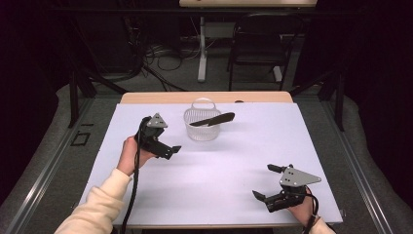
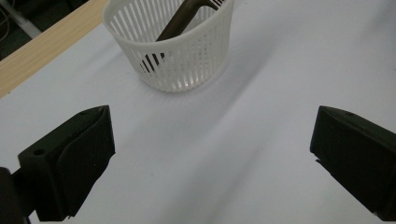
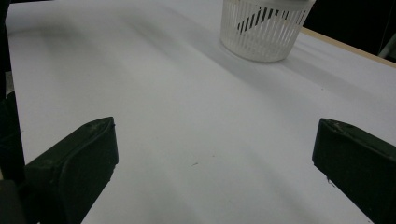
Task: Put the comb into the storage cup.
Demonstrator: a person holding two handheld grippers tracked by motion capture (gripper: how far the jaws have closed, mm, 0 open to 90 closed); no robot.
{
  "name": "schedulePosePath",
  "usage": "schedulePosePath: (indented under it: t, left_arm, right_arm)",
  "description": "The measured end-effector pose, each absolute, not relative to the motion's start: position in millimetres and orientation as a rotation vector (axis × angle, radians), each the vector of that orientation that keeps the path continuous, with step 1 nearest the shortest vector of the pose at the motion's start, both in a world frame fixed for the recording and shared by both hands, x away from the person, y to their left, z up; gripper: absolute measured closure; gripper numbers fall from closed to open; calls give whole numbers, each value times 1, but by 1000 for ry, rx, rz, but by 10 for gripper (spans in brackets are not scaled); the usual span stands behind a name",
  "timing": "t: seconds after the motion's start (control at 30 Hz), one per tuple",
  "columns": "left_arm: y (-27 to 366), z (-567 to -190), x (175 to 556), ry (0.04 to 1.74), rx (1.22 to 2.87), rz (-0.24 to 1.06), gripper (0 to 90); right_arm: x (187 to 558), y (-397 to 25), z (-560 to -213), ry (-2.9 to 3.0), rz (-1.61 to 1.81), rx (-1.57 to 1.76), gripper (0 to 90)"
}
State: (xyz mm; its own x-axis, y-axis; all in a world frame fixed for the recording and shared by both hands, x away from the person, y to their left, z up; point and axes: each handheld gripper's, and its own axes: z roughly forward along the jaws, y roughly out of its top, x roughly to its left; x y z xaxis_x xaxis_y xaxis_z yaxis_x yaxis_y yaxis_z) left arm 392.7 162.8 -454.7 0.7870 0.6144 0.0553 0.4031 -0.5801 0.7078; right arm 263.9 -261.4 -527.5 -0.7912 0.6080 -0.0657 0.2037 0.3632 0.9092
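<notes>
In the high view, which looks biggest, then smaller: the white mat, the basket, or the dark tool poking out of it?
1. White mat, by far the largest.
2. White slatted basket.
3. Dark tool: about as long as the basket is wide, but much thinner, so it looks smallest.

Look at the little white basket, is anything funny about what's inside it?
Yes. A dark tool lies slanted in the white basket, and one end pokes out over the rim instead of sitting inside. Nothing looks spilled or broken on the table.
</notes>
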Motion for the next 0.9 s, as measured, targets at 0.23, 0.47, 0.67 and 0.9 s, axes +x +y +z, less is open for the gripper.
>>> schedulePosePath:
  t: [0.23,0.47,0.67,0.9]
  left_arm:
    - [168,-457,380,753,2270,385,0]
    - [173,-459,368,752,2270,386,0]
    - [174,-462,359,752,2267,387,0]
    - [177,-467,349,753,2272,373,0]
  right_arm:
    - [264,-261,-528,2239,1411,714,0]
    - [264,-261,-528,2241,1409,711,0]
    - [264,-261,-528,2242,1408,712,0]
    - [264,-261,-528,2243,1407,713,0]
